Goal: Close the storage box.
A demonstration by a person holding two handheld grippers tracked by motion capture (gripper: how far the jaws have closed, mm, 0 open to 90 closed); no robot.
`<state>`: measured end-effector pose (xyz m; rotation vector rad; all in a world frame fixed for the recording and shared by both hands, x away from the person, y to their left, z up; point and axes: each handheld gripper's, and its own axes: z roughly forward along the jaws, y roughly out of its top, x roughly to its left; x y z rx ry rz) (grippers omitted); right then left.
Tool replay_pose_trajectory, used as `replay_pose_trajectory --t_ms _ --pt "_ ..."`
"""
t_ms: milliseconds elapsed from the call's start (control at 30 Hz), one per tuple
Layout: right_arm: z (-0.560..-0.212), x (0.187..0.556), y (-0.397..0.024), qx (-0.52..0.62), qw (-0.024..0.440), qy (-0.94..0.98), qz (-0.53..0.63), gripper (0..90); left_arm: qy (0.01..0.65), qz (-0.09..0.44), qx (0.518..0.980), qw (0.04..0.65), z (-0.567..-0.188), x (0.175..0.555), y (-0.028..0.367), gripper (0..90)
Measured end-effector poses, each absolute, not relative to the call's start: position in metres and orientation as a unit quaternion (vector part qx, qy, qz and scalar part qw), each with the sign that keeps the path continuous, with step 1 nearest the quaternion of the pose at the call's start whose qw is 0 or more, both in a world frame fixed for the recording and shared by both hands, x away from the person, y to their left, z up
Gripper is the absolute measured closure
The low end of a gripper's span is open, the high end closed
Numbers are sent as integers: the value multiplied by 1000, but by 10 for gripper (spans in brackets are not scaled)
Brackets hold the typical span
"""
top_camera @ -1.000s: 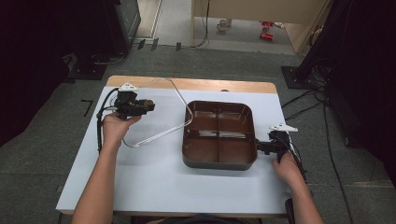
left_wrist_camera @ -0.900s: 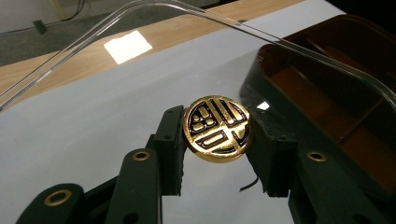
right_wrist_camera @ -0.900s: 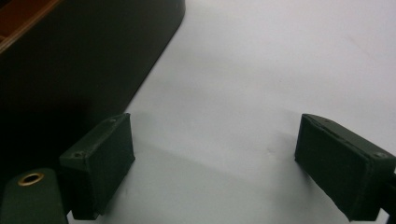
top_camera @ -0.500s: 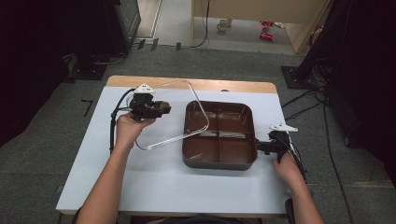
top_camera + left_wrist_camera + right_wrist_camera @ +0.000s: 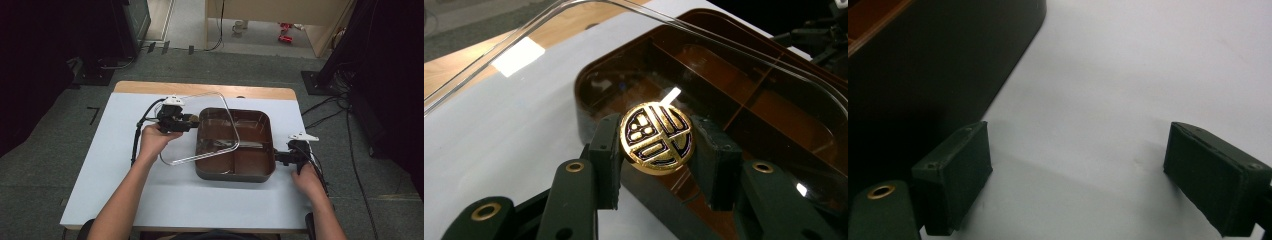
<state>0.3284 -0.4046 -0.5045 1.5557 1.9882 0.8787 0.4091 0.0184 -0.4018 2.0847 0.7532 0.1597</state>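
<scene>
Near the middle of the high view, a person's left gripper (image 5: 192, 120) has its jaws clamped on the round gold knob (image 5: 193, 119) of a clear lid (image 5: 200, 127). The lid hangs tilted, its right half over the left part of a dark brown compartment tray (image 5: 260, 145) and its lower left corner out over the pale tabletop (image 5: 100, 170).

In the left gripper view the knob (image 5: 656, 137) sits in the lower centre of the frame, pinched between the two black pads (image 5: 605, 150), one pressing on each side of it. It bears a dark emblem on its gold face. The clear lid (image 5: 524, 55) sweeps across the upper part of that frame, and through it shows the tray (image 5: 744, 95) with its dividing walls, lying toward the upper right.

At the right of the high view, the right gripper (image 5: 281, 157) rests low at the tray's lower right corner, just beside its wall. In the right gripper view its jaws stand wide apart with bare tabletop (image 5: 1128, 75) between them; the tray's dark wall (image 5: 938, 65) fills the upper left of that frame, close to the left pad (image 5: 955, 172). Whether that pad touches the wall I cannot tell.
</scene>
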Motion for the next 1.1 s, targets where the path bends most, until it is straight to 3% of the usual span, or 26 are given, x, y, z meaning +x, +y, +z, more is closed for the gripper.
replay_pose_trajectory --t_ms 400,1100 --pt "-505 328 -405 566 232 723 320 112 249 69 867 426 -409 403 -22 595" --pt "-504 328 -405 567 231 723 320 112 185 20 893 409 -421 402 -99 595"
